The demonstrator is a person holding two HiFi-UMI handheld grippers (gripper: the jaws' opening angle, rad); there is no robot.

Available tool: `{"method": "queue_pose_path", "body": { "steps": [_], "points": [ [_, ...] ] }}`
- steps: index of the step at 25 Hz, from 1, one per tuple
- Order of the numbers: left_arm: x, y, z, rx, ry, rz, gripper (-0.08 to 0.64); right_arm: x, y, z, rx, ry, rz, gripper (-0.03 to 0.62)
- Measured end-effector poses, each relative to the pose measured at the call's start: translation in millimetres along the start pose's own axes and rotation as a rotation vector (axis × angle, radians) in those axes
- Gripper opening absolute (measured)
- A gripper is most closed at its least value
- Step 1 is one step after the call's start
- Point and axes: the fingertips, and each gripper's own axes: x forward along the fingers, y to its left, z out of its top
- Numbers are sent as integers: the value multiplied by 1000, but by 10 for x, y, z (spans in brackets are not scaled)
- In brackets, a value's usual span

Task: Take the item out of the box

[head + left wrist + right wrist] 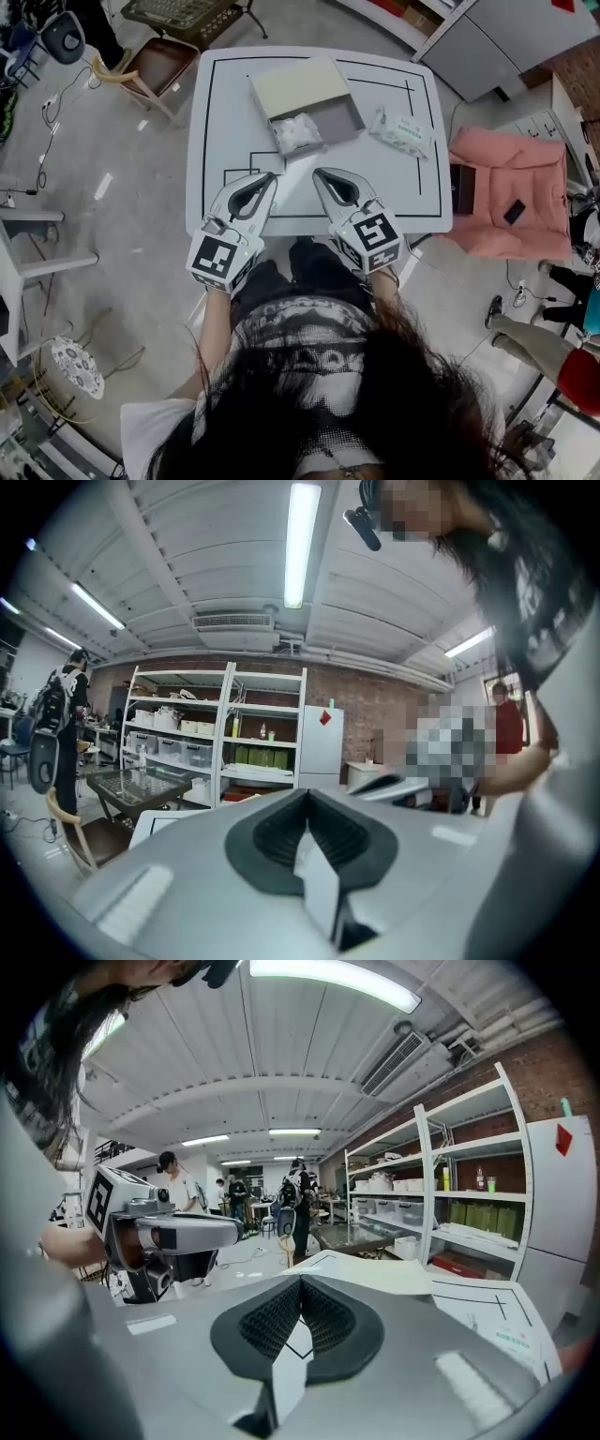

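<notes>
Grey workshop floor all round, and in the middle a white bench (217, 141) marked with black lines. Far left there's a brown chair (157, 62) standing just off the bench's corner. Moving in, the left gripper (269, 177) hovers over the near edge of the bench, jaws pressed together with nothing between them; its own view shows the ribbed pads (281, 832) meeting cleanly, with metal shelving (217, 733) beyond. Just above it, further up the bench, sits the open box (341, 116), its cream lid (298, 86) lying on the far side, and the item, a white bagged bundle (296, 133), is inside at the box's left end, untouched. Both grippers are well short of it. Next along, the right gripper (318, 173) is beside its partner, tips near each other but apart, and it too is closed on nothing, the pads (323, 1316) together in its own view. To the right of the box lies a packet of wipes (401, 131). Off the bench's right edge there's a pink cushioned seat (511, 178).
</notes>
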Motion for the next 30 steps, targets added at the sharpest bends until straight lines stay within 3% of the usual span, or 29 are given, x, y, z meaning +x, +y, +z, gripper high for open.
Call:
{"method": "queue_pose_path", "body": {
  "steps": [7, 19, 30],
  "points": [
    [423, 76, 7, 12, 35, 54, 0, 295, -504, -142, 11, 52, 85, -8],
    [374, 397, -71, -9, 84, 216, 0, 1026, -954, -337, -124, 211, 213, 84],
    [192, 498, -216, -31, 131, 301, 0, 1734, -973, -852, -182, 481, 308, 129]
  ]
}}
